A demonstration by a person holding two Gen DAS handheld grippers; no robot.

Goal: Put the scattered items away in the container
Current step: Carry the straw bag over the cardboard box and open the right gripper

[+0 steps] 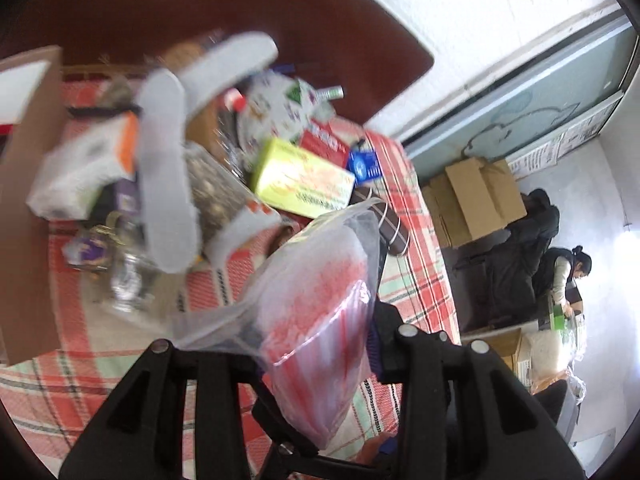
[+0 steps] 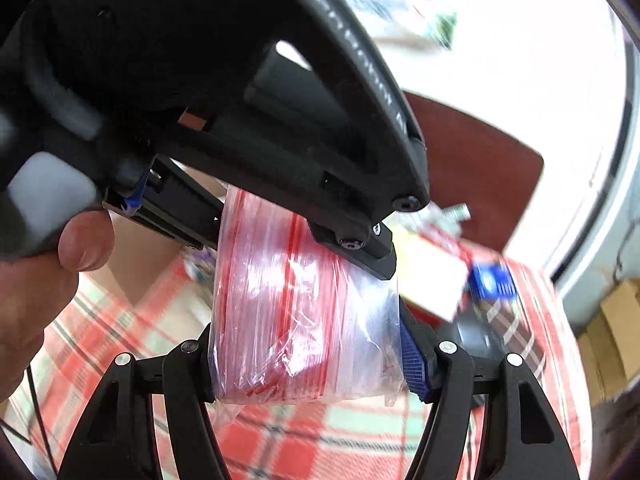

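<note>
A clear pack of red-striped zip bags [image 1: 316, 300] is held between both grippers above the plaid cloth. My left gripper [image 1: 320, 360] is shut on one end of it. My right gripper [image 2: 312, 364] is shut on the same pack [image 2: 296, 308], with the left tool's black body [image 2: 240, 92] directly ahead of it. The cardboard box [image 1: 24, 208] stands at the left of the left wrist view, holding several packets and white items. A yellow-green box [image 1: 300, 180], a red box [image 1: 324, 142] and a blue packet [image 1: 362, 164] lie on the cloth beyond.
A plaid cloth [image 1: 404, 280] covers the dark red table [image 1: 240, 4]. A patterned plate [image 1: 276, 116] and a brown striped roll [image 1: 390, 226] lie behind the pack. Stacked cardboard boxes [image 1: 476, 200] and a person [image 1: 568, 280] are on the floor at right.
</note>
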